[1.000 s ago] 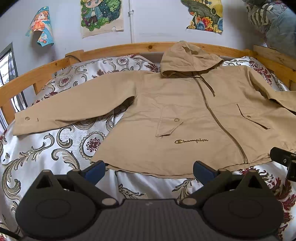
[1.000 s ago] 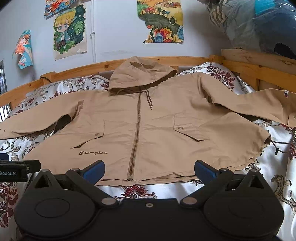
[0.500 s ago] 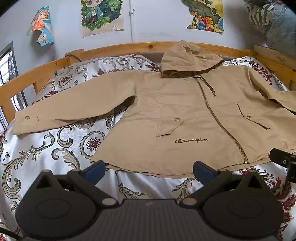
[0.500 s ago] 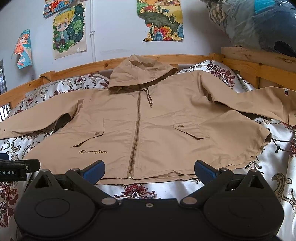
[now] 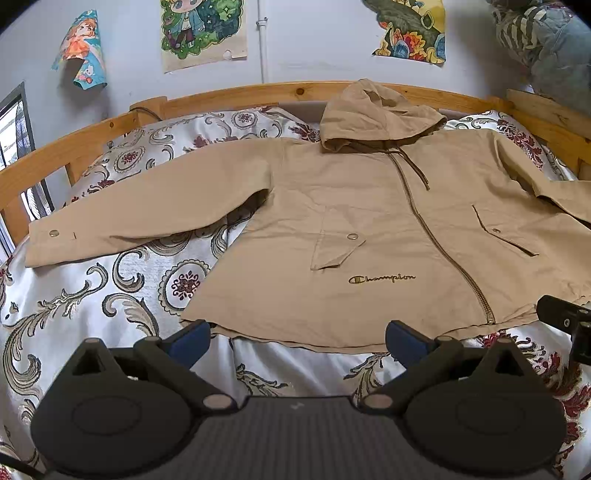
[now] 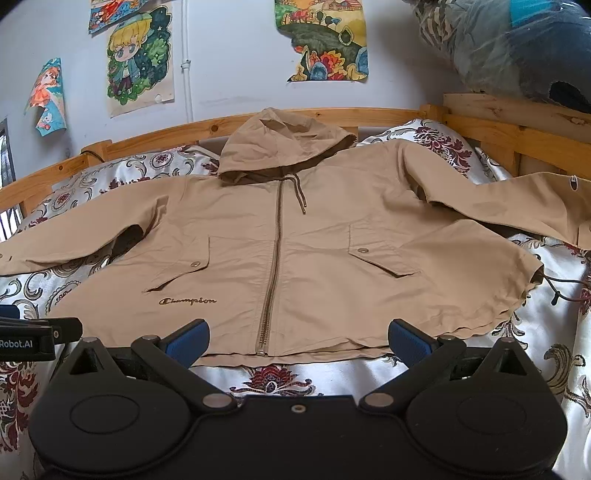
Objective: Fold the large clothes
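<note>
1. Far left, on the wall: a curled cartoon poster (image 5: 79,51), then a second poster of a blond figure (image 5: 203,31), then a white pipe (image 5: 263,40) running down to the wooden bed rail (image 5: 236,94).
2. Centre: the tan hooded jacket (image 5: 369,236) lies front-up and zipped on the patterned bedspread (image 5: 110,295), hood (image 5: 376,114) at the far rail, hem at the near edge. Both sleeves are spread outward.
3. Left gripper (image 5: 297,334): jaws spread wide, empty, blue pads just short of the hem. Nothing lies between the pads and the cloth.
4. Right gripper (image 6: 297,334): jaws likewise spread wide, empty, positioned at the hem on either side of the zipper end (image 6: 261,349).
5. Far right: a third poster (image 6: 325,40), and a bundle of bagged bedding (image 6: 517,48) above the right-hand rail.
6. Left wrist view only: the left sleeve's full length to its snap cuff (image 5: 53,240). The right gripper's body enters at this view's right edge.
7. Right wrist view only: the right sleeve (image 6: 517,206) folded toward the near side, its cuff bearing a small logo, and the hem drawcord (image 6: 561,291) trailing on the bedspread. The left gripper's body, labelled "Robot.AI", shows at this view's left edge.
</note>
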The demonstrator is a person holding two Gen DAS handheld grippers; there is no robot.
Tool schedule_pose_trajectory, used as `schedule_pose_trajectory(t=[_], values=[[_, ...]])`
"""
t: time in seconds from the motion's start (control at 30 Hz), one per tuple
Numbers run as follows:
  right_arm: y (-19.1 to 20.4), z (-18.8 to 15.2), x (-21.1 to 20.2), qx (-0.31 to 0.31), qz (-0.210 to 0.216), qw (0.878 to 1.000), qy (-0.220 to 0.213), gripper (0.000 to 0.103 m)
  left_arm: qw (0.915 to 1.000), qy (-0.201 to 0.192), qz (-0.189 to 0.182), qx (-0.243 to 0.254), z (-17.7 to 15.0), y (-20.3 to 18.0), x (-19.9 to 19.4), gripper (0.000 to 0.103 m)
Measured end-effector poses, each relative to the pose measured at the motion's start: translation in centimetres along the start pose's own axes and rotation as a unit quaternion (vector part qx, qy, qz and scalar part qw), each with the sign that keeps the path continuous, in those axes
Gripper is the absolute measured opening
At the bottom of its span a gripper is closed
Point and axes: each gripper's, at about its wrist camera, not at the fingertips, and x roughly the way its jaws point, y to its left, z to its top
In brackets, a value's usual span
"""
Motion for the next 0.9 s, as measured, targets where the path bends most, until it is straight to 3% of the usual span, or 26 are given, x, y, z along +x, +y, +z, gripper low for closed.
schedule_pose_trajectory(t=[0.9], values=[[0.07, -0.14, 0.15, 0.000, 0.000, 1.000, 0.004, 0.102, 1.0000, 0.001, -0.001, 0.000, 0.05, -0.07, 0.00, 0.102]])
